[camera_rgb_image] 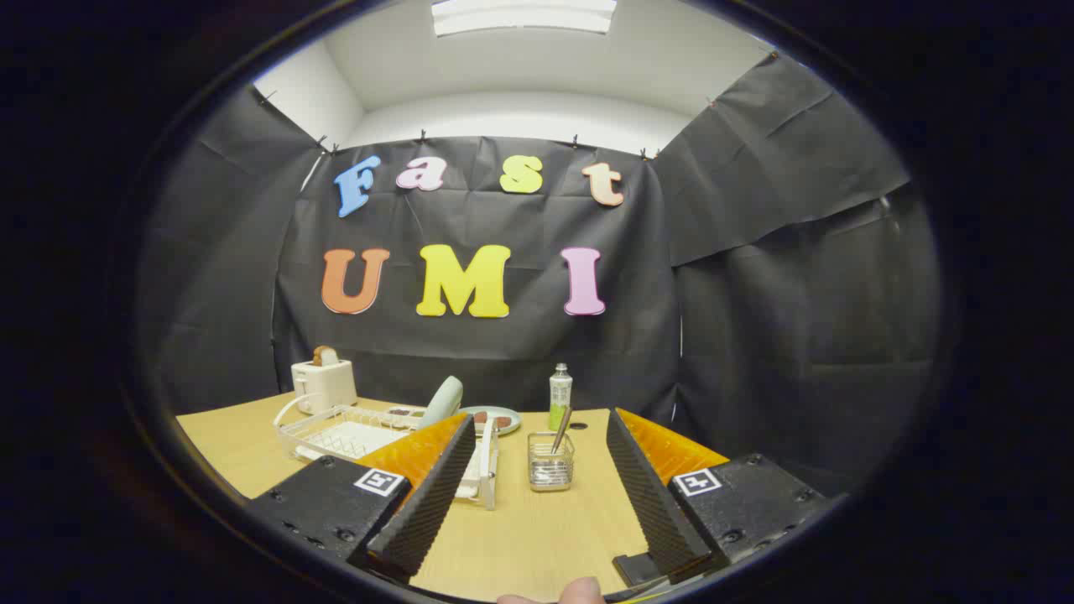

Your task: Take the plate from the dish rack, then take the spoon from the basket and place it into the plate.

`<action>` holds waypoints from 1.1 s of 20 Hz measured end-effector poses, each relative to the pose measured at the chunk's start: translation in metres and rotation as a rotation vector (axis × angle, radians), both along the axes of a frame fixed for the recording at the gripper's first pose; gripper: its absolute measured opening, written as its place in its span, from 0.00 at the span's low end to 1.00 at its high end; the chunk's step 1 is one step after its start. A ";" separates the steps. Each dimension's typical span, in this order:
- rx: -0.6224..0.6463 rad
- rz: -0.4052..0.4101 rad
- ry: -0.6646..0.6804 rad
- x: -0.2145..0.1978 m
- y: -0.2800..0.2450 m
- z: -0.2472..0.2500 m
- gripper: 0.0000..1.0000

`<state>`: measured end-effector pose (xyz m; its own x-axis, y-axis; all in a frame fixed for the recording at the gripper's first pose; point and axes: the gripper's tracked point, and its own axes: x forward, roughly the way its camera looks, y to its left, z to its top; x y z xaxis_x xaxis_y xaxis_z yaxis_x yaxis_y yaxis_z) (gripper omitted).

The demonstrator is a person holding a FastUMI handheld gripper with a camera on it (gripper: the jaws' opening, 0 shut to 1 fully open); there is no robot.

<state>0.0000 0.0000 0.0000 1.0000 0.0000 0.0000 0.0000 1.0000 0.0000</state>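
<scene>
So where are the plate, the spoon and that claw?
plate (443,401), gripper view, its upright pale face in the dish rack.
spoon (560,429), gripper view, handle sticking from the basket.
claw (537,470), gripper view, open, midway between fingertips.

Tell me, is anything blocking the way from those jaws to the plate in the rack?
Nothing visible does. The open gripper holds nothing, its jaws spread wide above the table. The plate stands upright in the dish rack, ahead and left; the basket with the spoon sits aside.

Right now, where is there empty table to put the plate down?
Bare table lies between the open gripper fingers, nearer than the basket, and left of the dish rack. It is crowded behind, around the toaster, bottle and food plate.
</scene>
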 end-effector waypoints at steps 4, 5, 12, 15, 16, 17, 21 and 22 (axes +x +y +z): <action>0.006 -0.004 0.005 0.003 0.000 -0.001 1.00; -0.003 -0.008 0.005 0.003 -0.001 -0.001 1.00; -0.003 -0.001 0.002 0.006 0.006 0.000 1.00; -0.004 0.005 0.007 0.006 0.008 -0.001 1.00; -0.011 0.002 0.007 0.008 0.008 -0.001 1.00; -0.021 -0.004 0.009 0.008 0.007 -0.002 1.00; -0.015 0.004 0.001 0.010 0.012 0.001 1.00; -0.014 0.007 0.000 0.011 0.012 0.002 1.00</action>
<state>0.0113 0.0124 0.0024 1.0000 0.0066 -0.0005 -0.0066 0.9999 -0.0137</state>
